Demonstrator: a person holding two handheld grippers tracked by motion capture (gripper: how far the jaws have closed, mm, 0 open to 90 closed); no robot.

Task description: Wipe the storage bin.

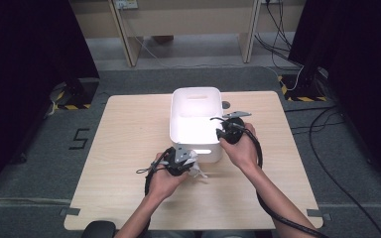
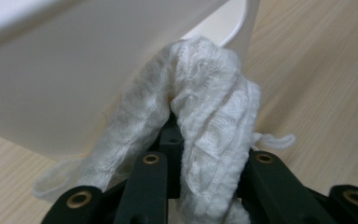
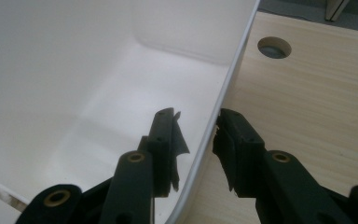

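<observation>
We have the left gripper (image 1: 191,163) clamped on a white cloth (image 2: 205,116) at the bin's (image 1: 196,99) near wall, above the table (image 1: 129,148). Farther in, the right gripper (image 3: 198,135) straddles the bin's right wall, jaws pinching it.

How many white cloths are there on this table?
1: the white cloth is bunched in the left gripper, beside the near wall of the white bin. More might lie hidden inside the bin.
</observation>
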